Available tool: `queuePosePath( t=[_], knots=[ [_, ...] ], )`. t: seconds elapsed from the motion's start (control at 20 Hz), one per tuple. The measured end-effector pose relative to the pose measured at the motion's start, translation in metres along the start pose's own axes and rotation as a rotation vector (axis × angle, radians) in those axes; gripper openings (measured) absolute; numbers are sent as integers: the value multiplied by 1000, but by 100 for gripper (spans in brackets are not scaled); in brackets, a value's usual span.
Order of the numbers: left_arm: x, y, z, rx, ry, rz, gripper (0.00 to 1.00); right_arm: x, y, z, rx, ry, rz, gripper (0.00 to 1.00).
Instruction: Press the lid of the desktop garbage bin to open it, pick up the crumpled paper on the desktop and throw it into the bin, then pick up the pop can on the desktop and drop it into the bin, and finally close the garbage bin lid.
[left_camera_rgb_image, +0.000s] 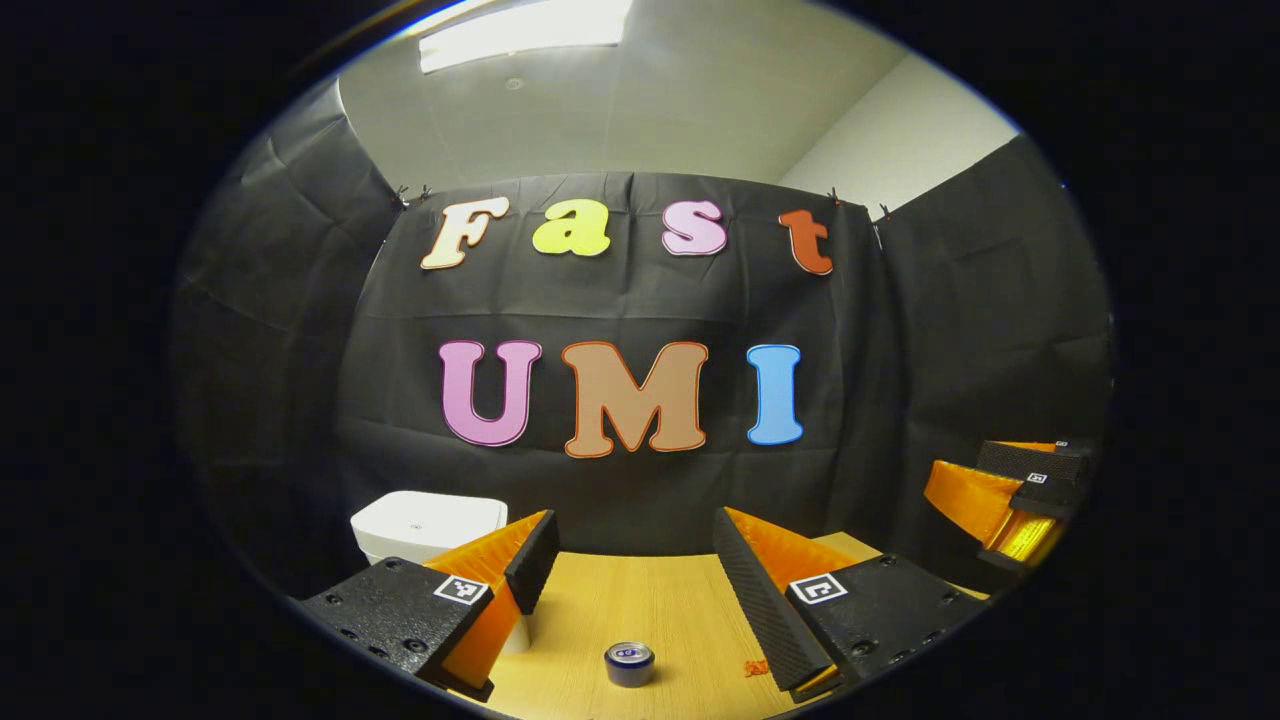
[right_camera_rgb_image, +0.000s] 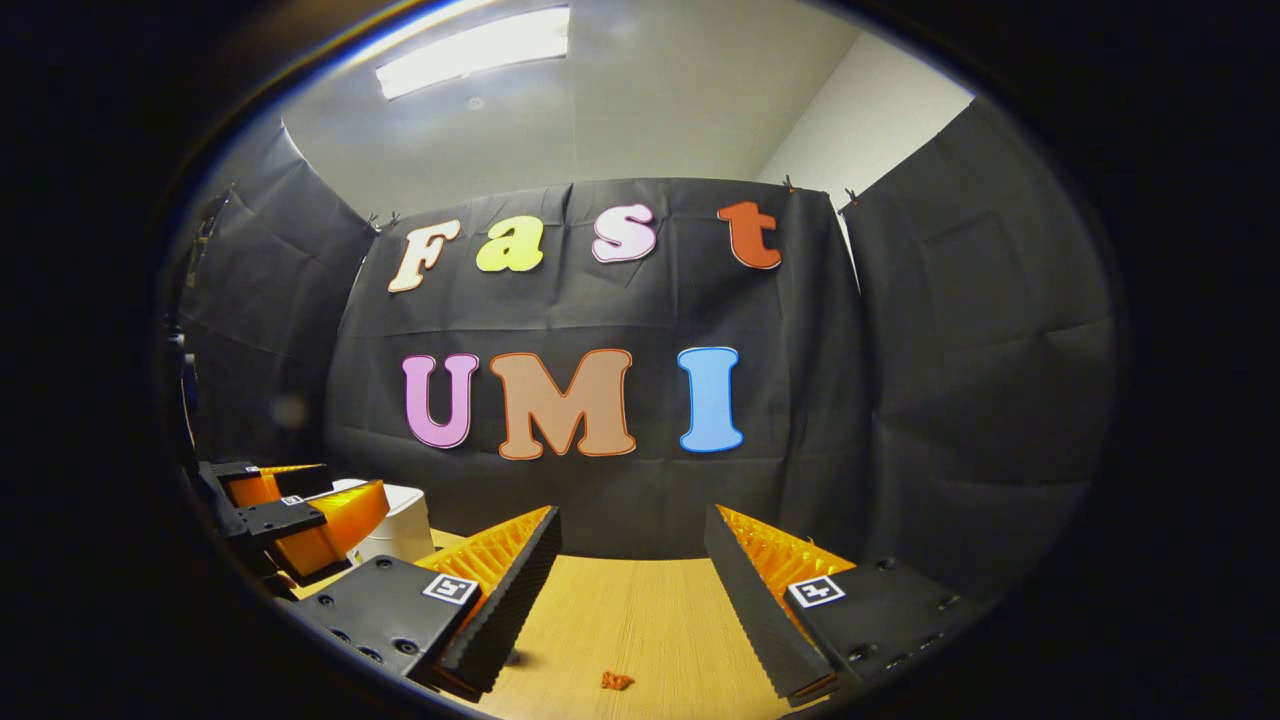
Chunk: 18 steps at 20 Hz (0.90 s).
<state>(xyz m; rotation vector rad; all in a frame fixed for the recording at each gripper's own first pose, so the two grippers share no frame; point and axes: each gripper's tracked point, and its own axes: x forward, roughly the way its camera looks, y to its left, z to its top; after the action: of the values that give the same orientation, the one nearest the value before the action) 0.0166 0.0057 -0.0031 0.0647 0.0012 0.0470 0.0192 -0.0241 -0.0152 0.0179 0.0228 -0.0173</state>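
Both grippers up over the table, nothing in either one.

Your left gripper (left_camera_rgb_image: 630, 590) is spread wide and empty; in the left gripper view the can (left_camera_rgb_image: 629, 664) stands upright on the table (left_camera_rgb_image: 640, 610) at 6 o'clock, between and beyond the fingers, long axis vertical, its shiny top facing up at you, body dark. The bin (left_camera_rgb_image: 428, 525) is at 9 o'clock behind your left finger: white, boxy, lid down and flat. A small orange scrap, the paper (left_camera_rgb_image: 756, 667), lies at 5 o'clock just beside the right finger, well apart from the can. Your right gripper (right_camera_rgb_image: 630, 590) is spread open too, holding nothing; in its view the paper (right_camera_rgb_image: 616, 681) is at 6 o'clock, crumpled and tiny, no clear long axis. The bin (right_camera_rgb_image: 405, 530) peeks out at 9 o'clock behind your other gripper.
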Motion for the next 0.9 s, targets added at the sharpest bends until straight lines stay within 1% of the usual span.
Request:
queuePosePath(
  t=[0.45, 0.5, 0.55, 0.7, 0.75, 0.8, 0.9],
  knots=[
    [-2, -3, -1, 4, 0, -9, 93, 1, -2, -2, -1, -1, 4, 96],
    [-2, -5, 1, 6, -1, -12, 90, 0, -2, -3, -2, -2, 6, 96],
    [-3, -3, 0, 10, -4, -7, 83, 0, -2, -3, -3, -1, 7, 96],
    [-4, -4, 1, 20, -8, -7, 43, 0, -2, -3, -4, -2, 10, 96],
    [-4, -3, 1, 19, -6, -6, 41, 0, -3, -4, -4, -2, 11, 96],
    [-3, -3, 1, 14, -5, -9, 31, 0, -4, -4, -5, -3, 11, 96],
    [-4, -3, -2, 10, 7, -11, 30, -1, -4, -5, -6, -3, 13, 96]
  ],
)
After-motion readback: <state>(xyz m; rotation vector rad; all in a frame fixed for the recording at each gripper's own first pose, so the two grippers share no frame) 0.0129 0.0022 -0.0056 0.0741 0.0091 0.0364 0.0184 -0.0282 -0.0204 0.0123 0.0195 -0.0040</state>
